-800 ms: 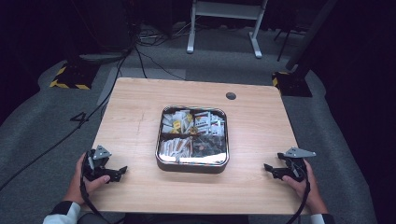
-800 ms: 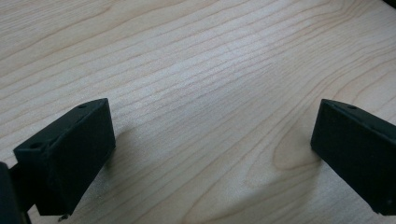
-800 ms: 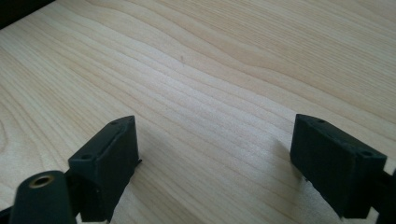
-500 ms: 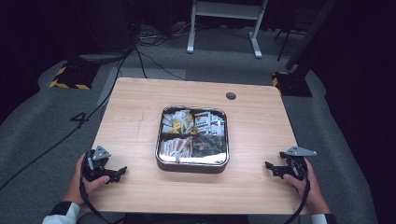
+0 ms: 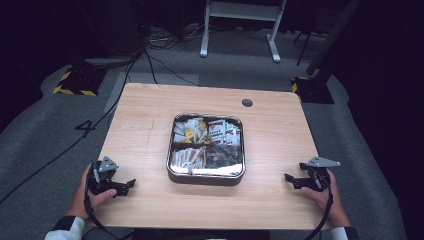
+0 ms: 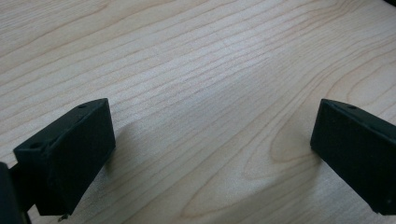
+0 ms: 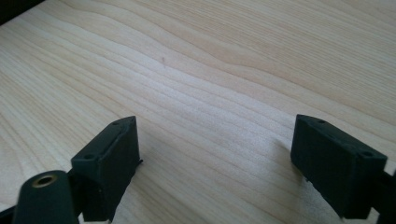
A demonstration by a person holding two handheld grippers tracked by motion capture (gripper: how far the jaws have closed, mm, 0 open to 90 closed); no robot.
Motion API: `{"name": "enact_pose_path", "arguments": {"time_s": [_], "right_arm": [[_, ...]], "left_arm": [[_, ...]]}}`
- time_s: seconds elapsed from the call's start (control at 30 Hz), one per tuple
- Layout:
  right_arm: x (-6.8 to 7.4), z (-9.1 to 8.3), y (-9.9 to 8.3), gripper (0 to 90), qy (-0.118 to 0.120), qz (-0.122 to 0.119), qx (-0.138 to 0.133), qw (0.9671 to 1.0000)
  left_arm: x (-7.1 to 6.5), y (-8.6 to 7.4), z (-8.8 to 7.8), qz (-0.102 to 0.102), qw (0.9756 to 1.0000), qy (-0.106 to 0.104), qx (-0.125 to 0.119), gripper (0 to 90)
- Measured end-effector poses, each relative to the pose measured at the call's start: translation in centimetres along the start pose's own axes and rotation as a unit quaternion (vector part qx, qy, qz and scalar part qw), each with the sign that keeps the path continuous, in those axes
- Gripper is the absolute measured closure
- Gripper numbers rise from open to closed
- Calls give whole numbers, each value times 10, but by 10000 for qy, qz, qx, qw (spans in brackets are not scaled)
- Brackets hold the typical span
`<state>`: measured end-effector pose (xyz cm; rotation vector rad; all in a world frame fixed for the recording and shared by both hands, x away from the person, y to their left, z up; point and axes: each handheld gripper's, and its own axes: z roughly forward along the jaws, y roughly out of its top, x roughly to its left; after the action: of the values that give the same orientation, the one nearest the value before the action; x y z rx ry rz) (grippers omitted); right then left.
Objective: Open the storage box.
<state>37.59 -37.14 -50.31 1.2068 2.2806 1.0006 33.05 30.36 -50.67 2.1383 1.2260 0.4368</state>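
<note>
One wooden table (image 5: 145,125), carrying at its centre a square metal tray (image 5: 206,175) partitioned into compartments and packed with small sachets (image 5: 190,157), and a dark round hole (image 5: 247,103) near the far edge. The left gripper (image 5: 127,185) rested by the near left corner and the right gripper (image 5: 291,179) by the near right corner, each with jaws spread wide and holding nothing, well apart from the tray. Bare wood lay open between each gripper and the tray's sides, with nothing standing in the way; beyond the table edges were grey floor and trailing cables (image 5: 160,65).
</note>
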Motion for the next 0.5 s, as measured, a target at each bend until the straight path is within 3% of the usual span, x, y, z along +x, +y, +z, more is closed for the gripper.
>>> {"name": "enact_pose_path", "arguments": {"time_s": [0.33, 0.5], "right_arm": [[2, -8, 10, 189, 104, -81, -197, 9997], [4, -11, 21, 184, 272, -201, -300, 9990]], "left_arm": [[0, -1, -1, 0, 10000, -14, 9, 2], [0, -1, -1, 18, 10000, -9, -8, 2]]}}
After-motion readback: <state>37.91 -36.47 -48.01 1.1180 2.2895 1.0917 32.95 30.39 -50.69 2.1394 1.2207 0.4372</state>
